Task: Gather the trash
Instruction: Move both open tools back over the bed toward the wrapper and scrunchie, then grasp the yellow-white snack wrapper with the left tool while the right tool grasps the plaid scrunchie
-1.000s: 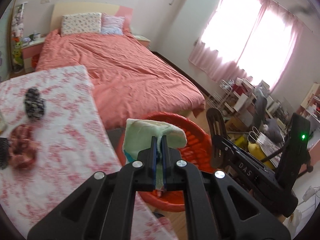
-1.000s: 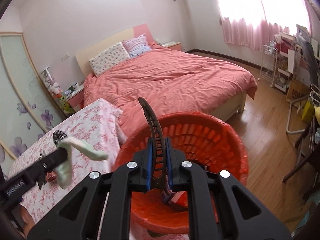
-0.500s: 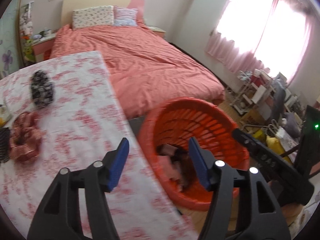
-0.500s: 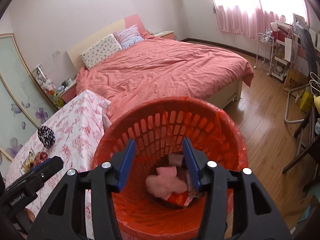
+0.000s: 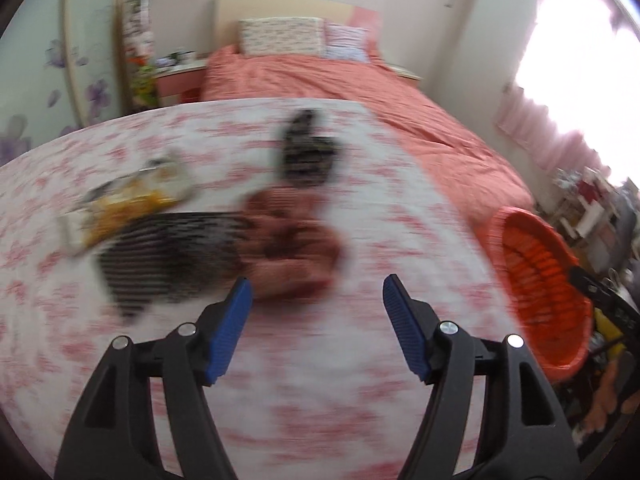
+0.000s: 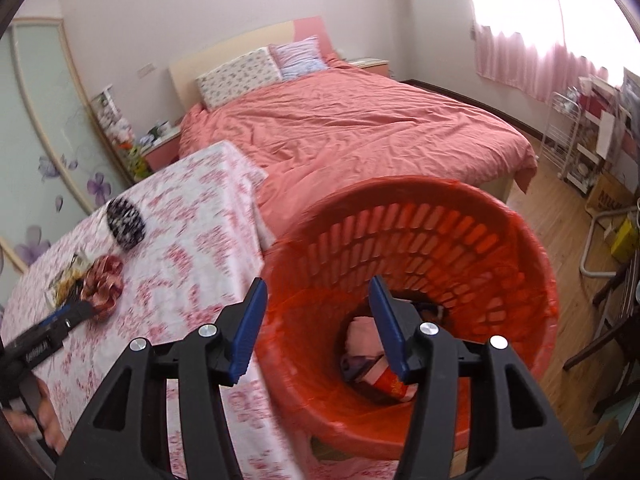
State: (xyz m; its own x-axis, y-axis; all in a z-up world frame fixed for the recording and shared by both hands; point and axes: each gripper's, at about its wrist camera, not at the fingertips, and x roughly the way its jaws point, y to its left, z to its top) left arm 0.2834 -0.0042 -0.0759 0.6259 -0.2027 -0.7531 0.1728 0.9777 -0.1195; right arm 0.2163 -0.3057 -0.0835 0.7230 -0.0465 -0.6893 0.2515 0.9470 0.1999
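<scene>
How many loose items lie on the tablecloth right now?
4: black-white puff farthest back, red scrunchie nearer, yellow wrapper left of it, striped cloth in front. Blur may hide more.

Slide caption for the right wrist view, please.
Open right gripper above the orange basket holding dropped trash, beside the floral table.

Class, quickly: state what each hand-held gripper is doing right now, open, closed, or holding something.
Left hand-held gripper: opening, nothing between its jaws, above the table.
Right hand-held gripper: open, empty, over the orange basket.

Home bedroom, bed (image 6: 344, 128), pillows (image 6: 240, 76), curtains (image 6: 516, 56)
</scene>
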